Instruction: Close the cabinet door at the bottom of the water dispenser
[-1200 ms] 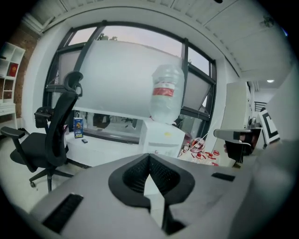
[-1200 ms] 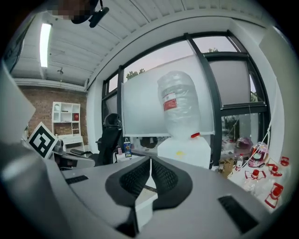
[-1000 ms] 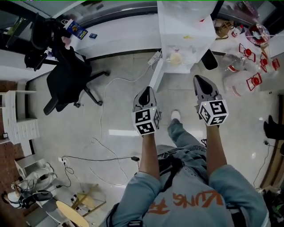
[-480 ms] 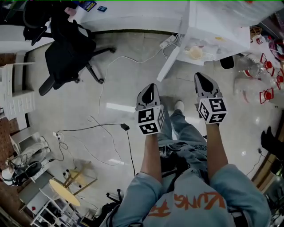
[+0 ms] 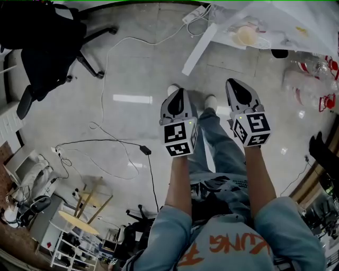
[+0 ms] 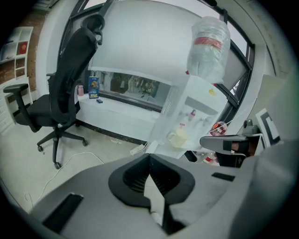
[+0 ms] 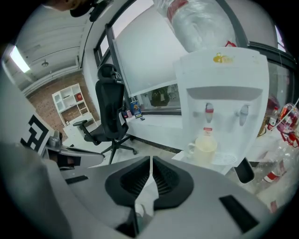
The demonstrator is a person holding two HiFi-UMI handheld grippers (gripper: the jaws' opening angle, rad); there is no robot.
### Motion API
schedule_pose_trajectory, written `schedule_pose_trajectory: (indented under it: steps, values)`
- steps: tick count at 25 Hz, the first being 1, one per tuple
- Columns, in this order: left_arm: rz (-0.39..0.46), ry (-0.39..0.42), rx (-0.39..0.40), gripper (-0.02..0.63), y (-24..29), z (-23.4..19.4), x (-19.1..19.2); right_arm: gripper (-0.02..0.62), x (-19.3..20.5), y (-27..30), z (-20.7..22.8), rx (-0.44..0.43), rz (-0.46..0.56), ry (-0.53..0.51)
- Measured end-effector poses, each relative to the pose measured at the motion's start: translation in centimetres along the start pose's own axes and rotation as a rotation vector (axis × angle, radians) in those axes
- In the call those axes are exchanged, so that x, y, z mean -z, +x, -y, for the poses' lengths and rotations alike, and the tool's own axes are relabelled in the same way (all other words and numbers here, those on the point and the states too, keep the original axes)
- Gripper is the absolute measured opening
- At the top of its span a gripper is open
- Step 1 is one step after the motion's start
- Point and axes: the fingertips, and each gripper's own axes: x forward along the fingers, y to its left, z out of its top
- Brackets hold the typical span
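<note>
The white water dispenser [image 5: 265,24] stands at the top right of the head view, with a cream cup [image 5: 247,35] on its drip tray. Its bottom cabinet door [image 5: 200,48] swings out over the floor as a white slab. My left gripper [image 5: 177,100] and right gripper [image 5: 237,90] hover side by side in front of it, short of the door, both shut and empty. In the left gripper view the dispenser [image 6: 196,112] and door [image 6: 161,123] lie ahead of the shut left gripper [image 6: 149,156]. The right gripper [image 7: 151,161] faces the dispenser [image 7: 224,102] and cup [image 7: 203,148].
A black office chair [image 5: 42,47] stands at the left. Cables [image 5: 122,153] trail over the tiled floor, and a power strip [image 5: 193,15] lies by the dispenser. Empty red-capped bottles [image 5: 312,79] lie at the right. The person's shoes [image 5: 173,90] are just behind the grippers.
Both grippers have sunk lower and come nearer the floor. The dispenser and its open door have slid toward the top of the head view. Both grippers stayed shut.
</note>
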Motion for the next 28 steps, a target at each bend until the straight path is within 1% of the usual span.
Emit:
schedule_pose_trajectory:
  steps: [6,9,13,19,20,21,22,23,28]
  values:
    - [-0.037,0.005,0.022,0.008,3.5,-1.6,2.8,0.029,3.5,3.9,-1.8,-0.044,-0.029,0.01]
    - [-0.047,0.008,0.032,0.008,4.8,-2.4,4.0,0.029,5.4,5.6,-2.3,-0.039,-0.049,0.019]
    - [-0.061,-0.008,0.028,0.008,6.3,-4.2,6.0,0.031,7.9,8.0,-2.6,-0.028,-0.067,0.052]
    - [-0.088,-0.008,0.029,0.008,8.2,-6.5,8.6,0.034,10.7,11.9,-2.9,-0.006,-0.086,0.082]
    - [-0.094,-0.008,0.03,0.008,8.2,-6.8,9.0,0.042,11.2,12.5,-3.1,-0.01,-0.09,0.094]
    - [-0.099,-0.008,0.032,0.008,8.3,-7.1,9.4,0.07,11.8,13.0,-3.4,-0.019,-0.096,0.111]
    - [-0.106,-0.008,0.034,0.008,8.3,-7.4,9.8,0.117,12.3,13.6,-3.7,-0.027,-0.106,0.129]
    - [-0.113,-0.009,0.038,0.008,8.3,-7.6,10.1,0.148,12.9,14.2,-3.9,-0.031,-0.12,0.145]
    - [-0.144,-0.012,0.062,0.008,9.1,-8.9,10.8,0.195,15.4,17.1,-4.3,0.008,-0.193,0.183]
